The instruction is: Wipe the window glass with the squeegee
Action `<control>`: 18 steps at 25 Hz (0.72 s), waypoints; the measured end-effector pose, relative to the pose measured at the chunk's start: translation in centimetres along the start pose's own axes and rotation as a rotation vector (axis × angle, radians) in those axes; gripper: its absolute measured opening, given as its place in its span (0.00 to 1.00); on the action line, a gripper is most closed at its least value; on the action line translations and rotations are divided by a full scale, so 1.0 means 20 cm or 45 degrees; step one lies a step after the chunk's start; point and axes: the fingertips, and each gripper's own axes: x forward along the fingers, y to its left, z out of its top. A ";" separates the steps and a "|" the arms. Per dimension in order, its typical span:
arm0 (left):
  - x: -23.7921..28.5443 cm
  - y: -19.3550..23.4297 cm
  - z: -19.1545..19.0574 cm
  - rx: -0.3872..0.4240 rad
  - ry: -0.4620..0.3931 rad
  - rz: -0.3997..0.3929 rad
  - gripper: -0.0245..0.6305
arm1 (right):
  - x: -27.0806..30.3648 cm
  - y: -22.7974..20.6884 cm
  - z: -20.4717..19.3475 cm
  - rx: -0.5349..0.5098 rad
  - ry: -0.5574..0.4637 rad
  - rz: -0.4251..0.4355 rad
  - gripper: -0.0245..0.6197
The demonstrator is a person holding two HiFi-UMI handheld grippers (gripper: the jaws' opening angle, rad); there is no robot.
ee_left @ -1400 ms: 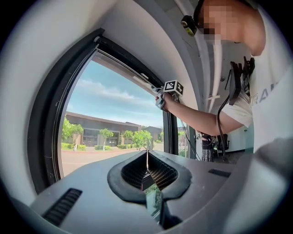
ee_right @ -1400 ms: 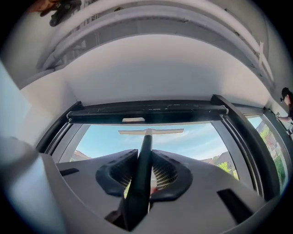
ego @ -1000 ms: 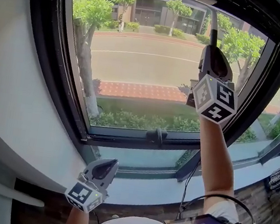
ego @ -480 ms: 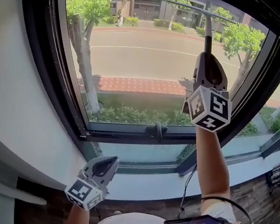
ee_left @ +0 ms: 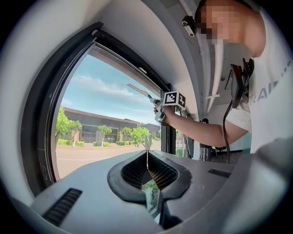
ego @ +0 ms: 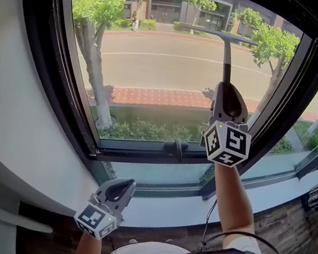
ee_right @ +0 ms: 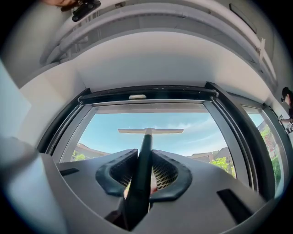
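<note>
A person stood at a large black-framed window, looking steeply down at both arms, with a street, trees and a building outside.

The right hand-held gripper was raised in front of the window glass, its jaws clamped on the dark handle of a squeegee. The handle ran straight up and away from the jaws, its long axis pointing up the pane. At its far end the blade lay crosswise, nearly level, in the upper part of the glass, right of the middle. The right gripper view showed the same: the handle gripped between the pads and the blade set across the sky like the bar of a T. The blade seemed to rest on the glass, though contact could not be confirmed.

The left hand-held gripper hung low beside the window sill, well apart from the squeegee, jaws closed together on nothing.

The blade lay above the right hand, so a wiping stroke would likely mean drawing that arm down along the handle's line, blade kept level. Only the right hand was placed to do it.
</note>
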 end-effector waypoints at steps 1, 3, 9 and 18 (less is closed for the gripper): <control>0.00 0.00 0.00 0.000 0.001 -0.002 0.07 | -0.01 0.00 -0.02 0.001 0.006 0.000 0.19; 0.00 -0.01 -0.01 0.000 0.005 -0.008 0.07 | -0.04 0.00 -0.06 0.003 0.017 -0.001 0.19; 0.00 -0.03 -0.03 -0.013 0.021 -0.013 0.07 | -0.12 0.00 -0.16 -0.002 0.055 0.002 0.19; 0.01 -0.06 -0.05 -0.018 0.036 -0.030 0.07 | -0.25 0.01 -0.33 -0.004 0.133 0.009 0.19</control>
